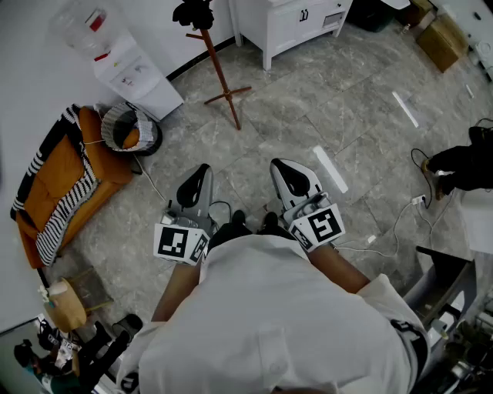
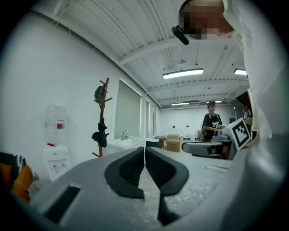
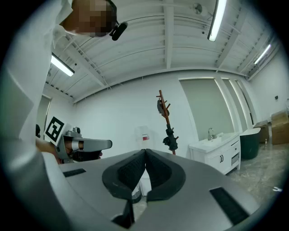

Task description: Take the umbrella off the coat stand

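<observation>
A brown wooden coat stand (image 1: 221, 75) stands on the stone floor a few steps ahead, near the wall. A black folded umbrella (image 1: 194, 14) hangs on it. In the left gripper view the umbrella (image 2: 100, 134) hangs midway down the stand (image 2: 104, 113), below a grey item on the top hooks. The right gripper view shows the umbrella (image 3: 170, 138) on the stand (image 3: 165, 118) too. My left gripper (image 1: 196, 183) and right gripper (image 1: 290, 175) are held level in front of the person's body, side by side. Both are shut and empty, far short of the stand.
A water dispenser (image 1: 129, 68) and a round basket (image 1: 131, 129) stand left of the coat stand, with an orange seat under a striped cloth (image 1: 58, 185) further left. A white sink cabinet (image 1: 296, 21) is behind on the right. Cables (image 1: 400, 219) lie on the floor at the right. Another person (image 2: 211, 124) stands far off.
</observation>
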